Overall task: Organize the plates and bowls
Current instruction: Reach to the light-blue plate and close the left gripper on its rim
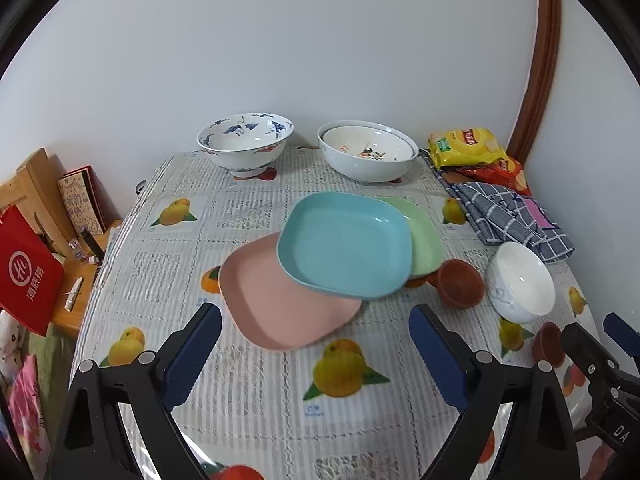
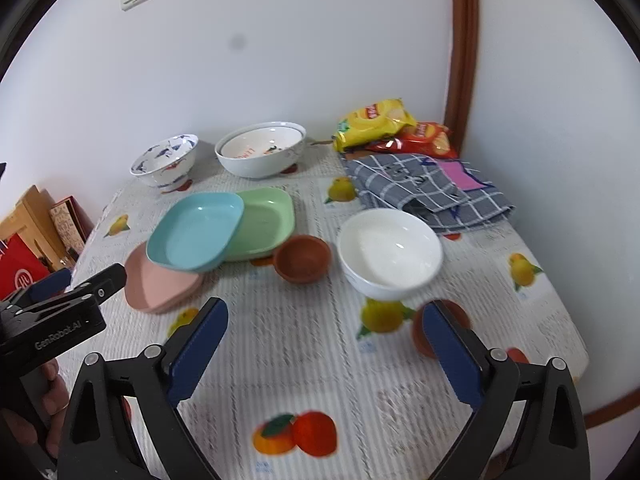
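On the table are three plates (image 2: 196,236), six bowls (image 2: 390,252), two crisp bags (image 2: 372,122), one cloth (image 2: 424,188).

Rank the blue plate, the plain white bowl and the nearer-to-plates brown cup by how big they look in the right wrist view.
1. blue plate, widest.
2. white bowl, slightly smaller; it sits a bit nearer the camera, so the true gap may be bigger.
3. brown cup, clearly smallest.
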A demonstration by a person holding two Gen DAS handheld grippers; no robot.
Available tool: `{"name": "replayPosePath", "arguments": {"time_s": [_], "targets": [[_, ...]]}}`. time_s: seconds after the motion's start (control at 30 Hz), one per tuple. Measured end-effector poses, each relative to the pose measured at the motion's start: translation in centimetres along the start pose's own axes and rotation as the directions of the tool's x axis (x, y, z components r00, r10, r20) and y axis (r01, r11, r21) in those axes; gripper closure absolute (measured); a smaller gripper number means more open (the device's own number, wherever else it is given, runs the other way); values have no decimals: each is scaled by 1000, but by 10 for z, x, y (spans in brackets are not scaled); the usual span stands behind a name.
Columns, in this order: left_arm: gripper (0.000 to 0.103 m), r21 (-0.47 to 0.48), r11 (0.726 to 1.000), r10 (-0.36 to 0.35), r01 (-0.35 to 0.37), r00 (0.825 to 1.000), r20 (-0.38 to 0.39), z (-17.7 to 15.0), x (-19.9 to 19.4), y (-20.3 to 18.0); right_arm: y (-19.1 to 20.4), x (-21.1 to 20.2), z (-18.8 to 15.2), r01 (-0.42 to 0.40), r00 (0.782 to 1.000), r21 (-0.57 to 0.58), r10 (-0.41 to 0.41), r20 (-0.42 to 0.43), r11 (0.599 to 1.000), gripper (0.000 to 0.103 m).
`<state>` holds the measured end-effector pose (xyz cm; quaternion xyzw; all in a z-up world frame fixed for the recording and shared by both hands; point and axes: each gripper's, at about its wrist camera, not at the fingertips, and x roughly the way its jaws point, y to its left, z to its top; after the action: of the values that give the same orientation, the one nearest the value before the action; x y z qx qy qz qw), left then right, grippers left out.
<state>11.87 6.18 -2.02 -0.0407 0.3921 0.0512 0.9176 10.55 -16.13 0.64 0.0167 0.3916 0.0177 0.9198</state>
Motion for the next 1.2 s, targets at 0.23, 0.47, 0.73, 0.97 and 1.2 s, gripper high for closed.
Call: {"name": "replayPosePath", "arguments": {"time_s": [0.23,0.47,0.73,0.97,1.2], "targets": [[12,3,1000,-10,11,1000,-18,25,29,14,17,33,25,-17,1000,16,17,-22,1000,24],[13,16,1000,-13,14,998,-62,44,65,25,35,70,41,-41,998,45,43,-49,998,31],[20,43,999,-11,15,996,-91,59,108,30,56,114,51,-60,993,49,65,-96,997,42],[28,83,996,-27,36,995,-100,66,135,25,71,147,58,-81,990,36,85,-115,996,45],[43,89,993,-62,73,990,-125,68,154,20,79,170,55,-92,984,37,97,-150,995,58]]}}
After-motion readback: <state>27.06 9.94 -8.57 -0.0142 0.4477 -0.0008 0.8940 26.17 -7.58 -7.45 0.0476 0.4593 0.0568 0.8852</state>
